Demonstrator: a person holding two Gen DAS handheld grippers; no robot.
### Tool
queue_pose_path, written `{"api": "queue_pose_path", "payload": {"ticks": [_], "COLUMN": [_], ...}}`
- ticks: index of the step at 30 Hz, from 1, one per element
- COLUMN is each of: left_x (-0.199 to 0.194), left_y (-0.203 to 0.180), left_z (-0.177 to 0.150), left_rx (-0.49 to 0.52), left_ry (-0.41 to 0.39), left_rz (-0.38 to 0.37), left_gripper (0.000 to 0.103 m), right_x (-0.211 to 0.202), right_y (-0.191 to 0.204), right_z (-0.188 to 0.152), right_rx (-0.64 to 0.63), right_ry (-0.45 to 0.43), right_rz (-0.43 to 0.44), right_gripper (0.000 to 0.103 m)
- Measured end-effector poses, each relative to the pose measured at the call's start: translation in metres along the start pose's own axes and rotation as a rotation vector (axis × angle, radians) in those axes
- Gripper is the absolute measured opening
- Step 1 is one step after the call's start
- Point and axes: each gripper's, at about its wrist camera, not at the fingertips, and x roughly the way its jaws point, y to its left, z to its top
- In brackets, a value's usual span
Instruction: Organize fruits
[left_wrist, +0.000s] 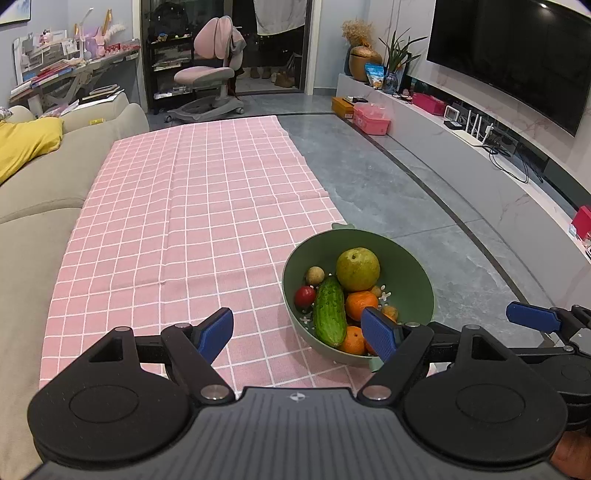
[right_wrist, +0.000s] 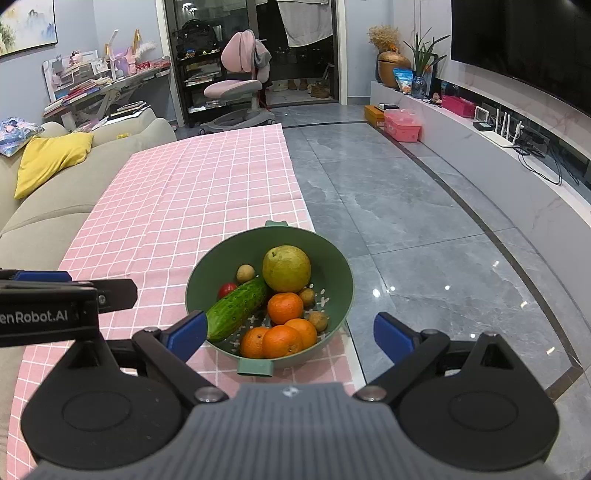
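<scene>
A green bowl (right_wrist: 343, 280) stands at the near right edge of the pink checked tablecloth (right_wrist: 192, 192). It holds a yellow-green pear (right_wrist: 286, 268), a cucumber (right_wrist: 236, 308), several oranges (right_wrist: 284, 308), a small red tomato (right_wrist: 226, 289) and small brown longans (right_wrist: 245, 273). My right gripper (right_wrist: 290, 338) is open and empty, just in front of the bowl. My left gripper (left_wrist: 299, 338) is open and empty, to the left of the bowl (left_wrist: 413, 273), its right finger near the rim. The cucumber (left_wrist: 328, 312) and pear (left_wrist: 357, 269) show there too.
A beige sofa (left_wrist: 44, 192) with a yellow cushion (left_wrist: 22, 144) runs along the left of the table. Grey tiled floor (right_wrist: 406, 221) lies to the right, with a low TV bench (right_wrist: 517, 166) and pink boxes (right_wrist: 402, 125) beyond. A pink chair (right_wrist: 236, 85) stands at the back.
</scene>
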Motion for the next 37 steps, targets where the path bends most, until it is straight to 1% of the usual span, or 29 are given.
{"api": "queue_pose_path", "payload": {"ticks": [31, 34, 37], "left_x": [-0.0048, -0.0063, -0.0042], "left_y": [-0.0036, -0.0057, -0.0043], "left_z": [-0.0003, -0.0017, -0.0004], "left_rx": [-0.002, 0.003, -0.013], "left_ry": [0.008, -0.008, -0.012], "left_rz": [-0.008, -0.012, -0.015], "left_gripper": [0.092, 0.092, 0.092], "right_x": [-0.0043, -0.0028, -0.0027], "right_y": [-0.0066, -0.0058, -0.0066], "right_z": [-0.0008, -0.0022, -0.0026], "right_rx": [0.005, 0.007, 0.011], "right_ry": [0.005, 0.006, 0.006], "right_rz": [-0.005, -0.006, -0.006], "right_gripper": [0.093, 0.093, 0.093]}}
